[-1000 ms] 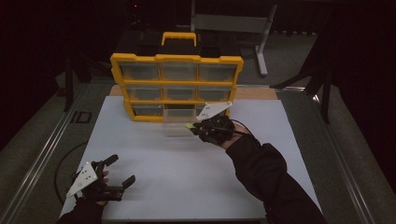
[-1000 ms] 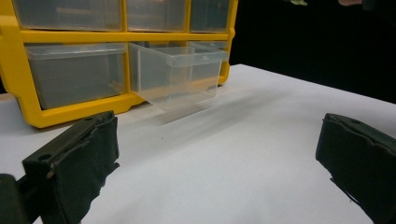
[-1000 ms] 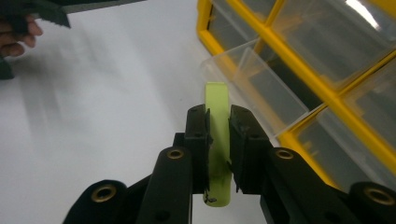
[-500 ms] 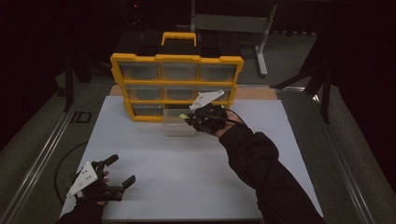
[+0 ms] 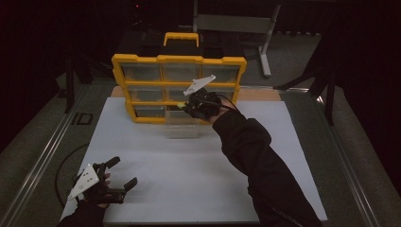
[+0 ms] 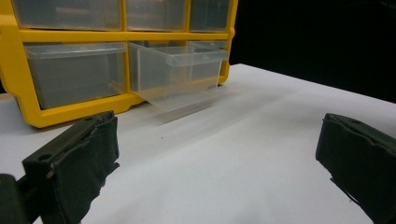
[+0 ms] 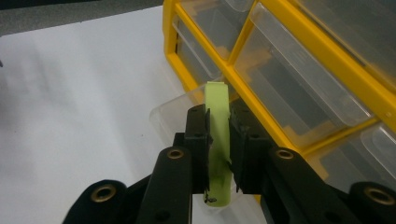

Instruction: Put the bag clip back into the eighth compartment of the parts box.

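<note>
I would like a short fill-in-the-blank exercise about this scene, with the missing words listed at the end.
1. The right gripper holds a flat ____ strip between its fingers.
2. The frame of the drawer cabinet is ____ in colour.
3. One clear drawer in the bottom row is pulled ____.
4. The left gripper rests low over the white table with its fingers ____.

Missing words: green; yellow; out; open

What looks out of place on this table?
One clear drawer in the bottom row of the yellow cabinet is pulled out and sags, its front tipped down toward the table, while the others sit flush. The right gripper, shut on a green strip, is above it.
</note>
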